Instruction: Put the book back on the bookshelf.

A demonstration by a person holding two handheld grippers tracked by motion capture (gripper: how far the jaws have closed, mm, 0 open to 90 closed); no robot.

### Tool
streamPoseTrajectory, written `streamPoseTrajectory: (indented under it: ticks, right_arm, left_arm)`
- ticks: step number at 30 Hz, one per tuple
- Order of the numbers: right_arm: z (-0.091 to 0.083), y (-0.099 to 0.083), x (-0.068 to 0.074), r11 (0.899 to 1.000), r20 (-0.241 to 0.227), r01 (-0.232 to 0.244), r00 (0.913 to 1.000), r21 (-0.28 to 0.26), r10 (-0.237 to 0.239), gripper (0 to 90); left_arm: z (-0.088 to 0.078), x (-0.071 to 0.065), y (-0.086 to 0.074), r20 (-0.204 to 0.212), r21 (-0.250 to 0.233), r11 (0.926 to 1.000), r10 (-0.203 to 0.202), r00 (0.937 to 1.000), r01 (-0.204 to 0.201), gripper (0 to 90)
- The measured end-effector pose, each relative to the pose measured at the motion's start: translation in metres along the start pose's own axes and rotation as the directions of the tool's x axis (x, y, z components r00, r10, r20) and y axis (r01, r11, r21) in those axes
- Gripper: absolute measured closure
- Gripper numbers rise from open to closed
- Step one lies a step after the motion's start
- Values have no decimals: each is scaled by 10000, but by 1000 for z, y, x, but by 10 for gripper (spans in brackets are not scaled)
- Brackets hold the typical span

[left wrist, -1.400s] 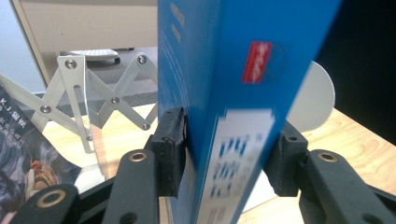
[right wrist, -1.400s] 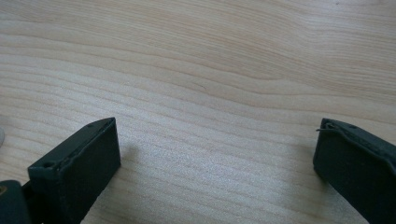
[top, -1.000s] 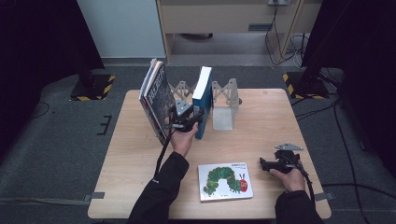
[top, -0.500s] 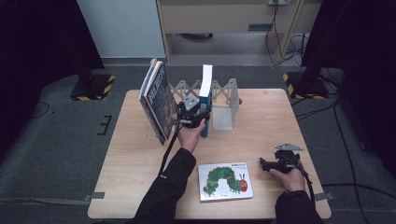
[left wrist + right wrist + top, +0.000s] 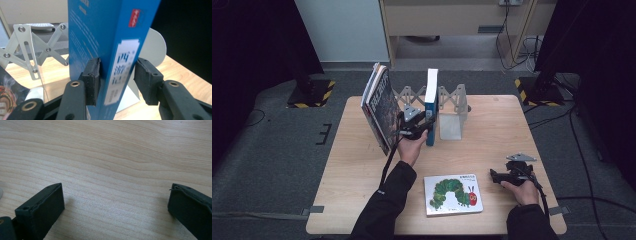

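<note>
Our left claw [image 5: 117,81] is pinching the blue book [image 5: 431,100] low on its spine end, one pad on each cover, and the jaws have just nipped in a touch tighter on it. The big change: a second ago that book was still tipped over at an angle, and now we've got it standing straight, bottom edge on the bench [image 5: 512,130], inside the folding metal book rack [image 5: 452,107]. So we reckon the standing-up part is about done and what's left is letting go without it toppling. Its long axis runs straight up and down, white page tops up, spine facing back towards us. The other books [image 5: 379,107] lean just to its left. Our right claw [image 5: 115,202] sits spread wide over bare wood, with the caterpillar picture book [image 5: 453,194] lying flat nearby.
</note>
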State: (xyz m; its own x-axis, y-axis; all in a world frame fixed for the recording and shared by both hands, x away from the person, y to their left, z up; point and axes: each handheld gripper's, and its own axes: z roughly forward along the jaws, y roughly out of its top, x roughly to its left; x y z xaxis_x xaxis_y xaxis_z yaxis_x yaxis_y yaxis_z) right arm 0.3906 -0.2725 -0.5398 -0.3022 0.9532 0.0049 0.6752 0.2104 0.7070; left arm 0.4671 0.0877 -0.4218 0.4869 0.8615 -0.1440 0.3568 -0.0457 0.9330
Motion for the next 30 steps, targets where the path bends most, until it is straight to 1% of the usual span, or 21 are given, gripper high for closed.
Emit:
streamPoseTrajectory:
  ticks: [3, 5, 13, 17, 23, 30]
  right_arm:
    - [0, 0, 0, 10000, 1, -2, 10000, 0, 2, 10]
    - [0, 0, 0, 10000, 0, -4, 10000, 3, 4, 10]
    - [0, 0, 0, 10000, 0, -1, 10000, 1, 1, 10]
    - [0, 0, 0, 10000, -3, 1, 10000, 4, -1, 10]
    - [0, 0, 0, 10000, -3, 0, 10000, 3, 0, 10]
    - [0, 0, 0, 10000, -2, 1, 10000, 1, -1, 10]
  left_arm:
    - [2, 0, 0, 70, 12, 9999, -151, 9999, 151, 568]
    - [3, -2, 1, 49, 81, 9999, -96, 9999, 96, 567]
    - [10, -12, 5, -50, 206, 9996, -207, 9998, 208, 564]
    - [13, -16, 6, -109, 225, 9997, -131, 9999, 133, 561]
    - [10, -13, 3, -119, 79, 9998, -197, 9997, 198, 558]
    - [7, -12, 1, -97, 112, 9999, -40, 9999, 42, 557]
